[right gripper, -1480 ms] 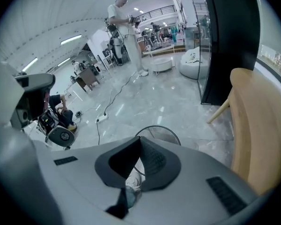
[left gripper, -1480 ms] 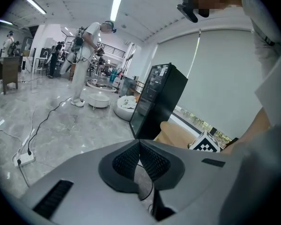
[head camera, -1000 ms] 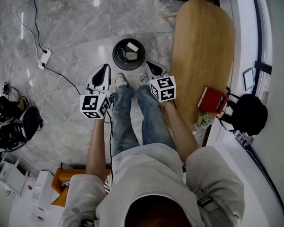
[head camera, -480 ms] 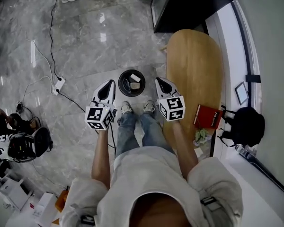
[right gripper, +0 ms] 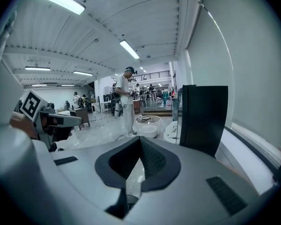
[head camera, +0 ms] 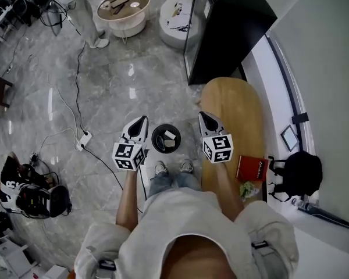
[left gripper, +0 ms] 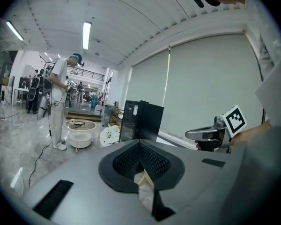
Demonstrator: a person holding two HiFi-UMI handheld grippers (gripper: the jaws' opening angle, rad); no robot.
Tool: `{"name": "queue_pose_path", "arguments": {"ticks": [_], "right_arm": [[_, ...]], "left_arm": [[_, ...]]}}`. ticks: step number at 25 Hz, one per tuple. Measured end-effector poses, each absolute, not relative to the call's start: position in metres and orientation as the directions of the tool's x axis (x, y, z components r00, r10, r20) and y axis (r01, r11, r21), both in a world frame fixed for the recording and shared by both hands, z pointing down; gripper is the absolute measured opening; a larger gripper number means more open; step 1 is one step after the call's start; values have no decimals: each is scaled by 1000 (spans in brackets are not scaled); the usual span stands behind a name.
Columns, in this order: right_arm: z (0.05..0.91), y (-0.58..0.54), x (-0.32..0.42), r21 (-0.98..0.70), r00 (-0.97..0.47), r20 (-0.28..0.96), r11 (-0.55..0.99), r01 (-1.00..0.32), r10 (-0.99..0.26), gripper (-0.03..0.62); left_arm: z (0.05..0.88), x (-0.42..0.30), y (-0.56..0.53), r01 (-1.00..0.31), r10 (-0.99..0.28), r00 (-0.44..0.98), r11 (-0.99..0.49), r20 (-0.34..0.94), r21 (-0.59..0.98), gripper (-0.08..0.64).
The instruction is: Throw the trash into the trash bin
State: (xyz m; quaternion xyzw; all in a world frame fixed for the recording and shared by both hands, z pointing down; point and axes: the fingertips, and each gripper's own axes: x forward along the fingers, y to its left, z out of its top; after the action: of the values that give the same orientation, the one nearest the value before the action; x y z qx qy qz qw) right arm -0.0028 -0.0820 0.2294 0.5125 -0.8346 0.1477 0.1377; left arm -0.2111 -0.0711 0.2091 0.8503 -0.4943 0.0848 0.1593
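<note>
The left claw and right claw are pressed together (nothing held), flanking the round black trash bin.

A long oval wooden table stands on the grey marble floor. At its near end lies a red book, with a small green plant just beside the book at the table's near edge. A black bag sits right of that end, and a small frame leans by the window. Beyond the table's far end stands a black cabinet, then a white cushion-like seat and a round low table. A person stands beside it. A cable runs to a power strip.
</note>
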Motion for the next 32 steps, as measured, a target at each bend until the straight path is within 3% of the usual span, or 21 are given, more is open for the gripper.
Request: {"name": "queue_pose_path", "arguments": {"ticks": [12,32], "right_arm": [[139,-85,15,-53,-381,254,380,-923,-889,29],[124,-98,25,-46,-364,231,363,-931,-902,29]], "left_arm": [[134,-229,-84,-873,-847,487,-473,212,115,17],[111,-236,-103,-888,-872,459,-453,172,75,17]]}}
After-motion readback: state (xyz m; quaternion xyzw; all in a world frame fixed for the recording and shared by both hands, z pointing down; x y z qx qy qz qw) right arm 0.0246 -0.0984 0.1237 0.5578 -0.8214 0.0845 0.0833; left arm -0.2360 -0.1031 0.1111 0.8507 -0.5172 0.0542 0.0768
